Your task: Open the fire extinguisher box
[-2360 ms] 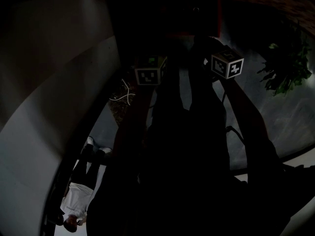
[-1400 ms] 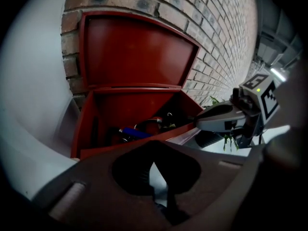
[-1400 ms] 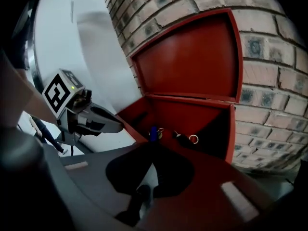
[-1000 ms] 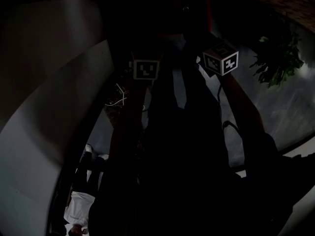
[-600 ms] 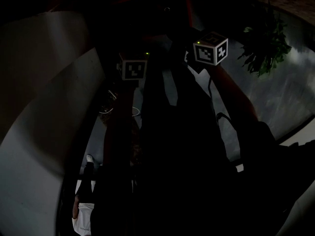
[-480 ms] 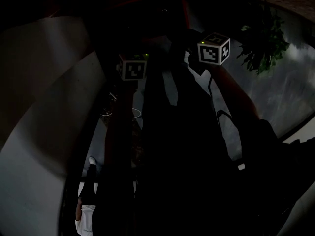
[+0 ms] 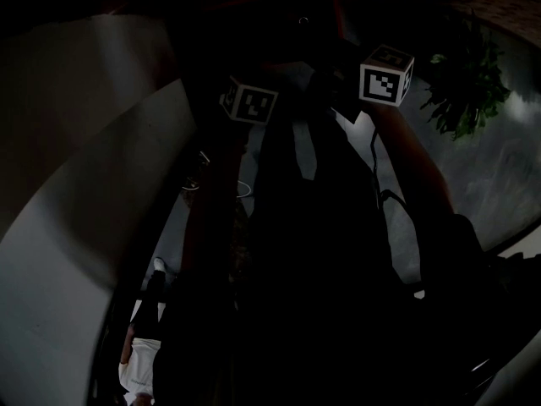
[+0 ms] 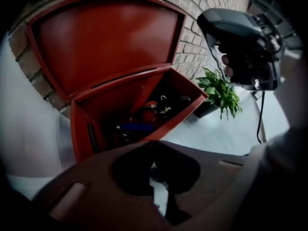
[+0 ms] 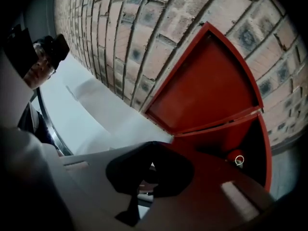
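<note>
- Standing against the brick wall (image 8: 202, 13), the box (image 8: 91, 129) has its lid (image 8: 106, 42) tipped up and back; extinguishers (image 8: 144, 117) lie inside.
- Nothing holds the lid, so if it does not rest past upright it could drop shut, perhaps onto the tongs.
- The left tongs (image 8: 154, 150) are pressed together with nothing between them, aimed steeply down before the box's front edge.
- The right tongs (image 9: 151, 150), likewise together and empty, sit higher and point near level toward lid and wall; a careless swing there could knock the lid or the plant (image 8: 219, 90) nearby.
</note>
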`<state>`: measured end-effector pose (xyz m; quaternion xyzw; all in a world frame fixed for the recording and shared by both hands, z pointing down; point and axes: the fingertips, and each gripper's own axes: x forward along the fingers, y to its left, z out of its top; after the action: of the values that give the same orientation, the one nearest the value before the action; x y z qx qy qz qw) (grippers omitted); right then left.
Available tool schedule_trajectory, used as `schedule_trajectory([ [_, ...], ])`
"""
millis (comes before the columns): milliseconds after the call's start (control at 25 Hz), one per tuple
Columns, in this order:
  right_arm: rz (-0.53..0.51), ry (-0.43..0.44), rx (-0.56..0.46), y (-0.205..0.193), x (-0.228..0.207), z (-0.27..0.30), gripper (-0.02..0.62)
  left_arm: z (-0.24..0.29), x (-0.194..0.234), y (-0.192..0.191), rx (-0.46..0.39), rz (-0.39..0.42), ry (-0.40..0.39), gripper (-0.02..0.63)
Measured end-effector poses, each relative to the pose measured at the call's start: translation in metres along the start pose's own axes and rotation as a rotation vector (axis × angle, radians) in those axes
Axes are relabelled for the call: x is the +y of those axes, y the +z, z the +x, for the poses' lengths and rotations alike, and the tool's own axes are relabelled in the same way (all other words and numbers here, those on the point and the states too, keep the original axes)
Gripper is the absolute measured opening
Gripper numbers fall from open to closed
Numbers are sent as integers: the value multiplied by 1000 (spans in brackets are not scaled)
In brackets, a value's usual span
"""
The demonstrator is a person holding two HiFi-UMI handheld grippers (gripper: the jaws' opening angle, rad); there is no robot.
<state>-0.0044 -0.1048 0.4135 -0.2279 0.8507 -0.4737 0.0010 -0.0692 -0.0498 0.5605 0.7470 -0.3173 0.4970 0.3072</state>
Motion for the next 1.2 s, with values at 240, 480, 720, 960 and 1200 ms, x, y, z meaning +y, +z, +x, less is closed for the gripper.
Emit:
schedule_trajectory([
  [240,22,-40,32,-25,-9,-9,-2,1,5,0,14,52,18,2],
  [480,-328,-298,263,-63,-46,-23,-2,2,1,2,32,125,41,2],
  [720,-270,-277,496,-135,-77,-6,-2,2,-1,3,-10,109,43,2],
  [960,-240,-337,469,-158,-98,23,-2,0,4,-1,-87,5,1,2],
  [1200,-169,-339,410,-157,-99,33,-2,-12,29,-32,-136,-149,70,2],
])
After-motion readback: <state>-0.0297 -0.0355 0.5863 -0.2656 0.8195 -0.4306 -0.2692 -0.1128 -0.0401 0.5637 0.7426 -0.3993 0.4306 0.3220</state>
